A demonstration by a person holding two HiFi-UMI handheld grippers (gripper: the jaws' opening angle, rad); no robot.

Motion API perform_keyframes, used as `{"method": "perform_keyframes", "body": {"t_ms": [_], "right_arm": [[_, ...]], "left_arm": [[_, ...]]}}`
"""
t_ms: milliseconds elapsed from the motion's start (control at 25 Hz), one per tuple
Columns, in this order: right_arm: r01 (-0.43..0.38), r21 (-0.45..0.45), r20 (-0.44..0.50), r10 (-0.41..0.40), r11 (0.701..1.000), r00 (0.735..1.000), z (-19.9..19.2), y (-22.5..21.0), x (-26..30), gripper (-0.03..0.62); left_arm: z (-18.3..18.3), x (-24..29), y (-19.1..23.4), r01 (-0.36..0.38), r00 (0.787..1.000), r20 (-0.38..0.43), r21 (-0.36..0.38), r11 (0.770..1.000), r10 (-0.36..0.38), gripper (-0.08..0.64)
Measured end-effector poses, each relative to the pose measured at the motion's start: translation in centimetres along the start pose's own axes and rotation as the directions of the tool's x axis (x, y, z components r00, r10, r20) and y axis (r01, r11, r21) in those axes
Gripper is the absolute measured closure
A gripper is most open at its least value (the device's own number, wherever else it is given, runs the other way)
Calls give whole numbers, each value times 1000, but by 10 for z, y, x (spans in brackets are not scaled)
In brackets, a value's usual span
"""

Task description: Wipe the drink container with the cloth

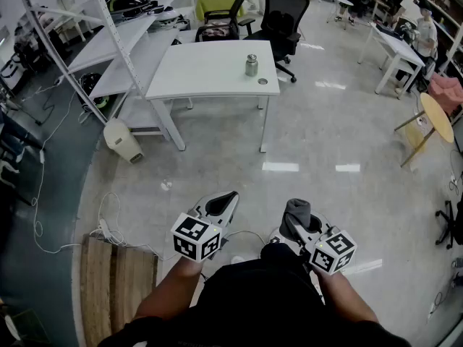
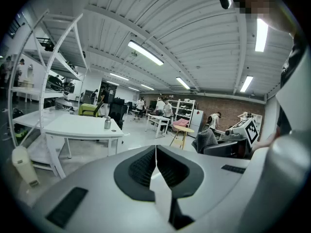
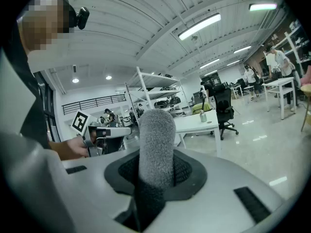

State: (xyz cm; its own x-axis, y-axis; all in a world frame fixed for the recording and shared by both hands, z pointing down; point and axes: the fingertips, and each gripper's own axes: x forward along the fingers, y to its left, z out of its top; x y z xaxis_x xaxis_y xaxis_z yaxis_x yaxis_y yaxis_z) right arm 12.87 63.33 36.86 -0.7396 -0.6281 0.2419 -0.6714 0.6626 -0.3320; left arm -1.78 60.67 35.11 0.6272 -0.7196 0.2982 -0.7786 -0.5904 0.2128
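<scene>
1. Left gripper point(image 2: 155, 152): the jaws are clenched, pad against pad, with nothing between them. It is held low in front of the person, pointing slightly downward.
2. Right gripper point(image 3: 156, 165): the jaws grasp a grey cloth point(image 3: 156, 130). The cloth is bunched into a thick roll that stands up out of the jaws and past their tips.
3. The two grippers sit side by side and apart. Each one's marker cube faces back toward the person.
4. Drink container point(image 1: 252, 65): a small metal bottle standing upright, well ahead of both grippers and touched by neither. From the left gripper it lies ahead and to the left of the jaws. From the right gripper it lies ahead and to the right of the cloth.
5. White table point(image 1: 195, 74): it carries the container near its right edge. A stretch of glossy floor point(image 1: 318, 132) lies between the table and the grippers.
6. Small round object point(image 1: 262, 82): it lies on the table just on the grippers' side of the container. What it is cannot be told.
7. Black office chair point(image 1: 286, 13): it stands beyond the table, farther from the grippers than the container.
</scene>
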Motion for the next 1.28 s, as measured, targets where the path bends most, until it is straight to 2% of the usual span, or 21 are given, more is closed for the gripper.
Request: {"method": "perform_keyframes", "body": {"t_ms": [600,800,1080,1280], "right_arm": [[2,-3,-7,-2,1000,1000,-4,3,2,486],[-33,21,22,33,999,999,2,12,1,485],[-25,-8,-19,25,1000,999,-6,17,2,485],[-32,23,-41,33,999,999,-11,20,5,485]], "left_arm": [[0,-4,-1,5,1000,13,9,1000,-5,541],[-6,-5,-2,-3,1000,-4,18,1000,4,541],[-20,-13,-3,-11,1000,-25,11,1000,12,541],[-25,-19,-3,-13,999,-30,-3,1000,13,541]]}}
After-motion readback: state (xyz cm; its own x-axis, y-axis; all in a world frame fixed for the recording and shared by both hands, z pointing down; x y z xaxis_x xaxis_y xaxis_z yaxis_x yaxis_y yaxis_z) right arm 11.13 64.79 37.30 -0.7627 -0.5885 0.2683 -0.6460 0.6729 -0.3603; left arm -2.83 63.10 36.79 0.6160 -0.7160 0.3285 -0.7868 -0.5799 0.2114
